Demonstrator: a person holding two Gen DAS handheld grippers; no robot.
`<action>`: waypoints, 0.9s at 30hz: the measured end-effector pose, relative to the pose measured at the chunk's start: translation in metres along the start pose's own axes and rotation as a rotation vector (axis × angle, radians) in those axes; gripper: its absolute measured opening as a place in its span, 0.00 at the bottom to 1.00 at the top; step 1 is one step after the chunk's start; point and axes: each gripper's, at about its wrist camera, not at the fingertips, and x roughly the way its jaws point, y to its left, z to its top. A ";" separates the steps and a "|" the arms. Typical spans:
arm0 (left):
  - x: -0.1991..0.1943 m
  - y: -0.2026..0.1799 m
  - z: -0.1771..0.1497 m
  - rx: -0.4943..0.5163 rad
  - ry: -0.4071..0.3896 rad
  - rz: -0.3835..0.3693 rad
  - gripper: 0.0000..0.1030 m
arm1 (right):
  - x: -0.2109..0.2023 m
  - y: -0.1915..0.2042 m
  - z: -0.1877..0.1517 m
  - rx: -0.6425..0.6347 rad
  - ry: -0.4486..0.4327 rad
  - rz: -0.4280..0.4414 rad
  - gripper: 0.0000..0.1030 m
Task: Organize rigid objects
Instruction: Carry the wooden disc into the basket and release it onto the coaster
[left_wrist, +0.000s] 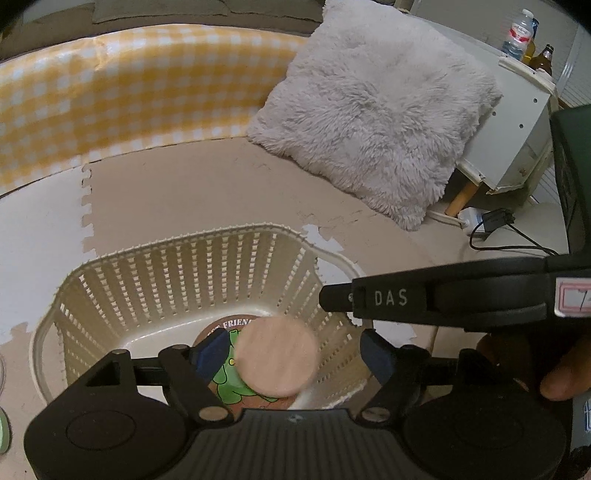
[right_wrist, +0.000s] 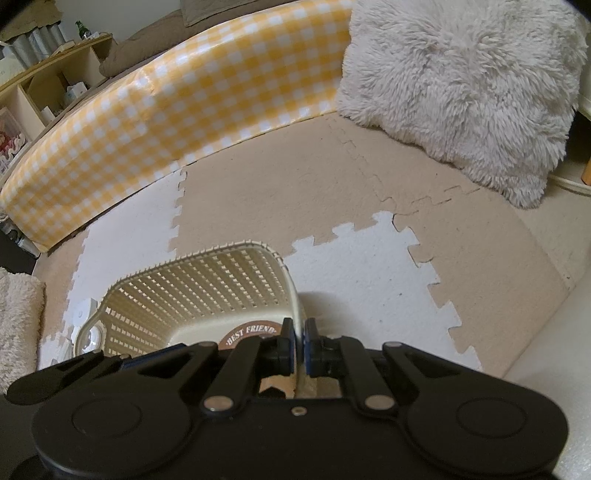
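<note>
Left wrist view: left gripper (left_wrist: 295, 354) jaws apart over the cream slatted basket (left_wrist: 192, 273), a blurred round pale-pink disc (left_wrist: 277, 356) between the pads, touching neither as far as I can tell; below it, a "Best Friend" frog coaster (left_wrist: 225, 384) on the basket floor. Right wrist view: right gripper (right_wrist: 298, 341) clamped on the basket (right_wrist: 207, 280) rim, basket on the foam puzzle mat (right_wrist: 369, 280), fluffy cushion (right_wrist: 461, 92) well apart.
</note>
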 end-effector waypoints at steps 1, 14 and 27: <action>0.000 0.000 0.000 -0.001 0.002 0.002 0.76 | 0.000 0.000 0.000 0.001 0.000 0.000 0.06; -0.019 -0.002 0.003 0.025 0.003 0.030 0.84 | 0.000 0.000 0.000 0.000 0.000 0.000 0.06; -0.058 -0.005 -0.010 0.074 -0.017 0.094 0.99 | 0.000 0.000 0.000 0.000 -0.001 -0.001 0.06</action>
